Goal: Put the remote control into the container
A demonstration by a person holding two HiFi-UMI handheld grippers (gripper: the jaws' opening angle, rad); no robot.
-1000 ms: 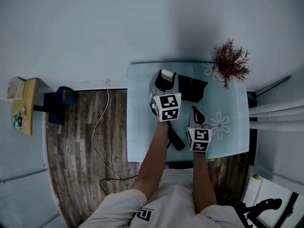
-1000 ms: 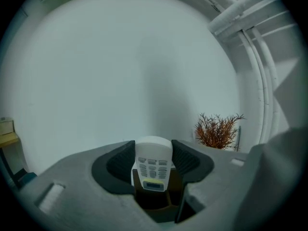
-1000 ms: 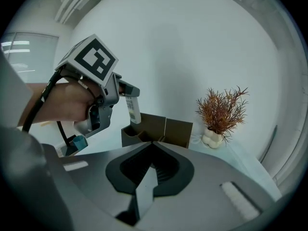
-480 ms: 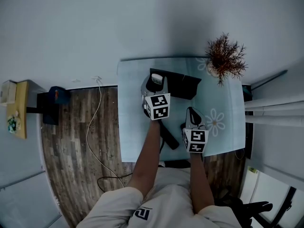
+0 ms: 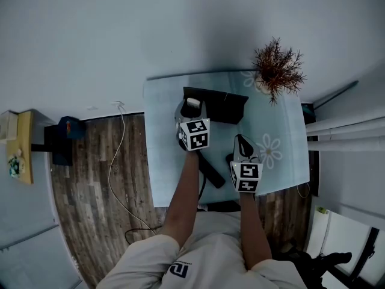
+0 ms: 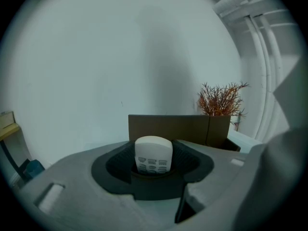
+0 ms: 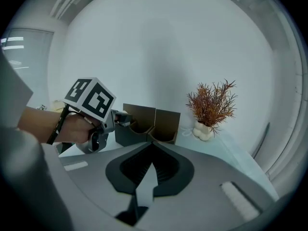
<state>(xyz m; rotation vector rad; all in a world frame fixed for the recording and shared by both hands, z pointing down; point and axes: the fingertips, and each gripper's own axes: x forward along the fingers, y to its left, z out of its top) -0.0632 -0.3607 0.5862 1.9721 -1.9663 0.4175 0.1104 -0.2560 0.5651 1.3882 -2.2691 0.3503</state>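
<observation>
My left gripper [image 5: 191,109] is shut on a white remote control [image 5: 192,103], which stands upright between the pads with its buttons facing the camera [image 6: 153,154]. It hovers at the left end of the dark two-compartment container [image 5: 224,106] standing at the table's far side. From the left gripper view the container's [image 6: 178,129] brown back wall rises just behind the remote. My right gripper [image 5: 242,143] hangs nearer the front of the table, shut with nothing in it [image 7: 153,163]. The right gripper view shows the left gripper [image 7: 120,118] at the container's [image 7: 149,126] left compartment.
A reddish dried plant in a small white pot [image 5: 277,71] stands at the far right corner of the pale blue floral table [image 5: 161,161]. A long black object [image 5: 212,173] lies on the table between the two arms. A white cable [image 5: 123,161] runs over the wooden floor at the left.
The head view has drifted, so everything sits further left in the frame. The left gripper with the remote stays at the container's left end, and more of the container shows. The right gripper holds still.
</observation>
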